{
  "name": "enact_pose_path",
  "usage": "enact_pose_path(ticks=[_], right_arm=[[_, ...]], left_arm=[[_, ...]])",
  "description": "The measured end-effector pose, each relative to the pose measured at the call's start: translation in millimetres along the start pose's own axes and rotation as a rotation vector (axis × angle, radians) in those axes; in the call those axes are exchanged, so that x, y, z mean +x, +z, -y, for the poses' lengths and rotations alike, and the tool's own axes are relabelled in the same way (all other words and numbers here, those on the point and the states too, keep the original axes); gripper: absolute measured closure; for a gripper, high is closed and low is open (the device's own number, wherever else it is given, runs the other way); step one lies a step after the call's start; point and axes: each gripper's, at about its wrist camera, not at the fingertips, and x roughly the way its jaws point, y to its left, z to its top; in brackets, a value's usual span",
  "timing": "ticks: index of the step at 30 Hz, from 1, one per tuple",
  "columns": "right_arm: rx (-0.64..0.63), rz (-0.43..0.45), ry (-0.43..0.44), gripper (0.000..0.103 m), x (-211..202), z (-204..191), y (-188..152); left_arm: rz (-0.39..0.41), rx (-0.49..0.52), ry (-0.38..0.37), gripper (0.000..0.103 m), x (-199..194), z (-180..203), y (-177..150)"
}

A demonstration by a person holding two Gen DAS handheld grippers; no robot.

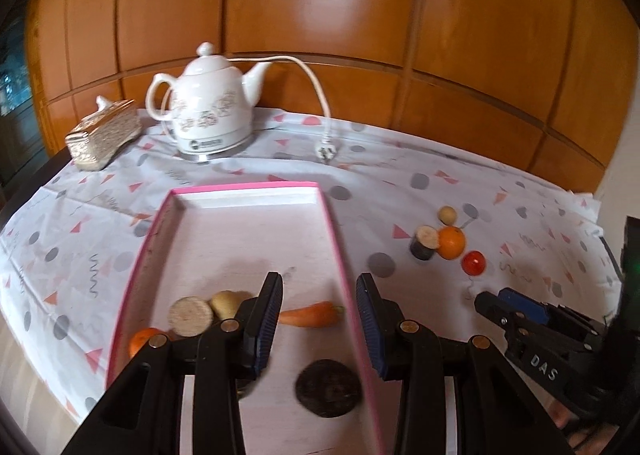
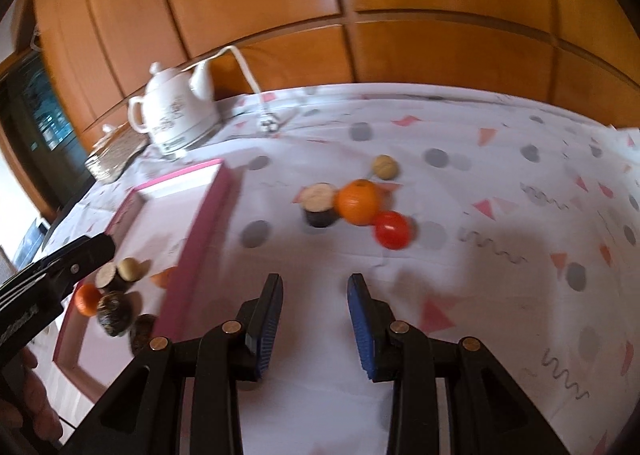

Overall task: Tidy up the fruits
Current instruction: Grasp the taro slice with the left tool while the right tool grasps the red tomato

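Both the left hand-held gripper [image 1: 319, 301] and right hand-held gripper [image 2: 315, 303] are being held apart, empty; an orange [image 2: 358, 201] and tomato [image 2: 392, 230] are being left mid-surface, beside the pink tray [image 1: 340, 251]

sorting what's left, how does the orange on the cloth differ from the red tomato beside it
The orange is larger and orange with a duller skin; the red tomato is smaller, red and glossier. The orange touches the dark cylinder; the tomato sits nearer the right gripper. Both are round and outside the pink tray.
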Motion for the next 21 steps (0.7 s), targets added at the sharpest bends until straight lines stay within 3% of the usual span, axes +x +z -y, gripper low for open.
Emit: enact_pose_path(ticks=[21], right_arm=[[0.021, -0.025, -0.078, 0.066, 37.2, 43.3, 18.9]], left_arm=[[-0.069, 0.083, -0.084, 0.064, 32.4, 53.5, 0.5]])
